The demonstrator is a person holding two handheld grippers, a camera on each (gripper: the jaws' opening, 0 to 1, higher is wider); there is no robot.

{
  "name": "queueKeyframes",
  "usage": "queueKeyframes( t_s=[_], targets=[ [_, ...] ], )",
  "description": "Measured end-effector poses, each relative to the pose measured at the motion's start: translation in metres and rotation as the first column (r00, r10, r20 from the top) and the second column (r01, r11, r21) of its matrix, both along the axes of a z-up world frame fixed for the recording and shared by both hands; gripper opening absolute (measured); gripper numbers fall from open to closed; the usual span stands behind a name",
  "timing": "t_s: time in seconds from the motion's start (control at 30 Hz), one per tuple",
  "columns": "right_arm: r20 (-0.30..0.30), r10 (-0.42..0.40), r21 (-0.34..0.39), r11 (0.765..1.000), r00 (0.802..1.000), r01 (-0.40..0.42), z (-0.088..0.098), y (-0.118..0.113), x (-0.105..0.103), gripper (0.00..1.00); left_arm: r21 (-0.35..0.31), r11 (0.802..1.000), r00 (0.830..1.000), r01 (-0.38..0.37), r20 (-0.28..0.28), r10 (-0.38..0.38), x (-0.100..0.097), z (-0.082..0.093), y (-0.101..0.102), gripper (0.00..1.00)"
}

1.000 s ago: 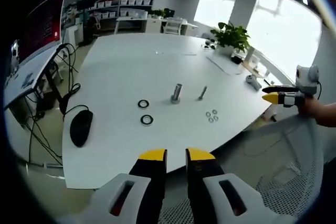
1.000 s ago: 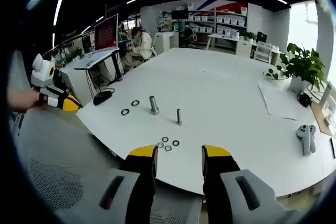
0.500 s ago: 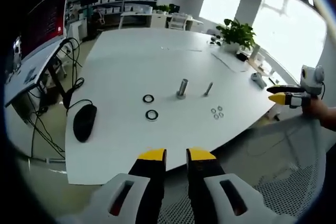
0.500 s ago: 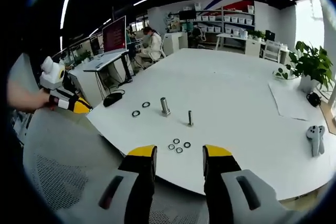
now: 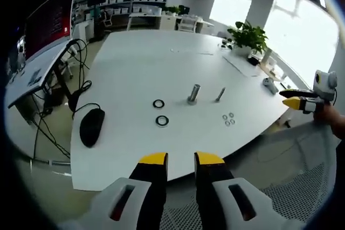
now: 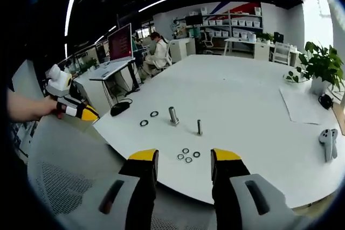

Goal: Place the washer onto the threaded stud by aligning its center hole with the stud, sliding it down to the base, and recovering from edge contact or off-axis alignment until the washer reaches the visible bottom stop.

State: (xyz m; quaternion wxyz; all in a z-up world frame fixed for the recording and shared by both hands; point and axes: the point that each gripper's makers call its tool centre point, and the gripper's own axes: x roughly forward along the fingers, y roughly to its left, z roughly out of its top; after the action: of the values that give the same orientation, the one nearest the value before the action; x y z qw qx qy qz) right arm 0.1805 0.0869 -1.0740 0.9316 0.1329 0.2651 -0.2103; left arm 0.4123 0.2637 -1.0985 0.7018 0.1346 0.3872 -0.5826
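While the left tool [image 5: 180, 158] hangs empty, jaws nearly together, well short of the counter [image 5: 135, 68], its two large washers [image 5: 160, 112] lie ahead, left of the thick stud [image 5: 193, 93]. From the right tool [image 6: 185, 157], empty with jaws apart, small washers [image 6: 188, 155] lie just ahead, before the thin stud [image 6: 199, 127]; thin rings lying flat could slip the grip or mismatch the stud.

A thin threaded stud [image 6: 199, 127] stands upright on a white table, with three small silver washers [image 6: 188, 155] lying flat clustered near it.
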Motion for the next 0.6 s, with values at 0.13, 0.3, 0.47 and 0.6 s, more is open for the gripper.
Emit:
queueKeyframes(
  t_s=[0.13, 0.3, 0.47, 0.6],
  targets=[
    [-0.009, 0.011, 0.002, 1.0, 1.0, -0.011, -0.001, 0.002, 0.002, 0.41, -0.025, 1.0, 1.0, -0.005, 0.023, 0.005, 0.005, 0.005, -0.001, 0.18],
    [-0.027, 0.0, 0.015, 1.0, 1.0, 0.0, -0.004, 0.002, -0.002, 0.42, -0.011, 0.999, 0.999, 0.043, 0.033, -0.043, -0.006, 0.004, -0.003, 0.19],
    [-0.045, -0.001, 0.038, 0.999, 0.999, 0.003, -0.006, 0.003, -0.002, 0.41, -0.017, 0.998, 0.997, 0.057, 0.047, -0.057, -0.001, 0.007, -0.006, 0.19],
    [-0.052, -0.006, 0.037, 0.999, 0.999, 0.008, -0.007, 0.001, -0.005, 0.4, -0.105, 0.994, 1.0, 0.008, 0.014, -0.007, 0.005, 0.02, -0.014, 0.22]
  ],
)
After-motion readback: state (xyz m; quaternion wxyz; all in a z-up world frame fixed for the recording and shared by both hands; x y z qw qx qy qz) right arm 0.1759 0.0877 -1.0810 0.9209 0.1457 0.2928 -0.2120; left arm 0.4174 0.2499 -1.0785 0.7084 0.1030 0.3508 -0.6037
